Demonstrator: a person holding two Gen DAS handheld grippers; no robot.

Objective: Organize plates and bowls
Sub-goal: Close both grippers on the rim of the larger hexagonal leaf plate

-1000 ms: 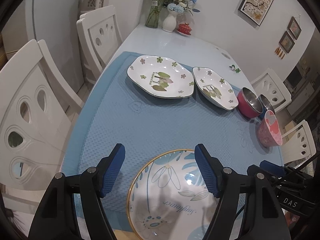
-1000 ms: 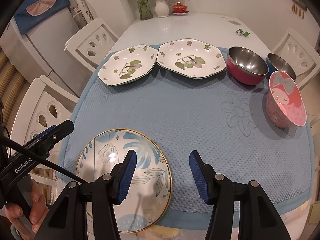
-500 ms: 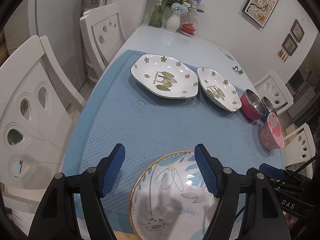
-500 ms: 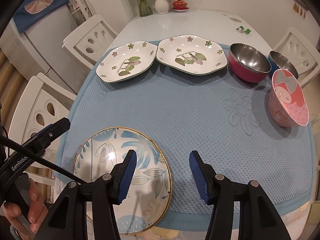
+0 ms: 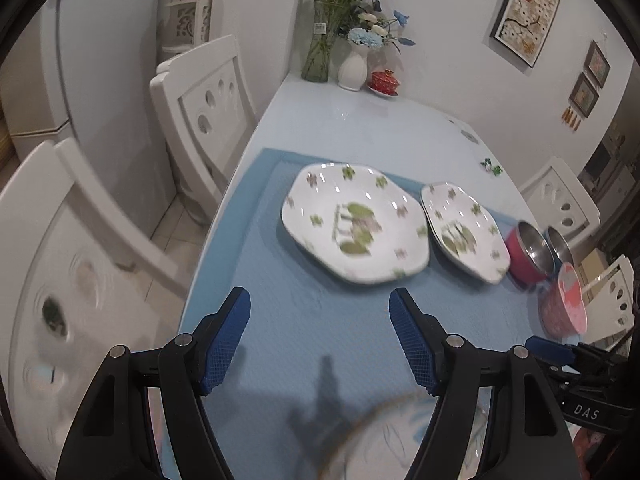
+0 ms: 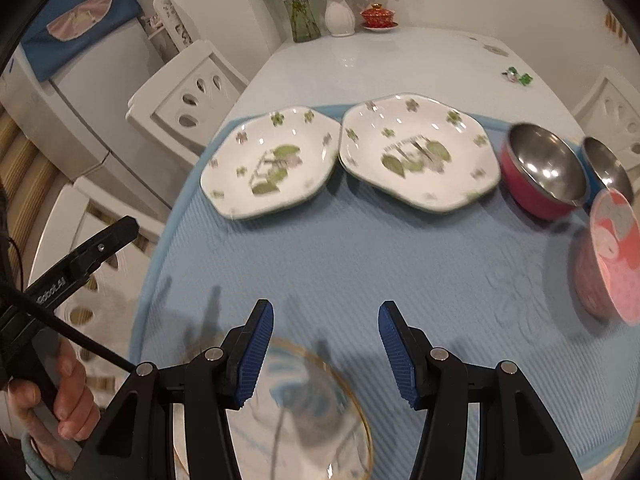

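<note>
Two white octagonal plates with green flowers lie side by side at the mat's far edge: the left one [image 5: 356, 222] [image 6: 270, 166] and the right one [image 5: 464, 232] [image 6: 418, 164]. To their right stand a red steel bowl [image 6: 544, 172] [image 5: 528, 254], a blue steel bowl [image 6: 606, 168] and a tilted pink cartoon bowl [image 6: 608, 256] [image 5: 564, 304]. A gold-rimmed round plate with blue leaves [image 6: 304, 412] [image 5: 400, 436] lies near the front edge. My left gripper [image 5: 320, 340] and right gripper [image 6: 326, 350] hover open over the mat, nothing between their fingers.
A blue textured mat [image 6: 380, 264] covers the near part of the white table [image 6: 380, 60]. Vases and a red lidded cup [image 6: 378, 16] stand at the far end. White chairs [image 5: 204, 108] surround the table. A hand [image 6: 60, 392] holds the left gripper's handle.
Both grippers have moved forward over the mat toward the octagonal plates. The round plate has slid toward the bottom of both views. Jaw openings are unchanged.
</note>
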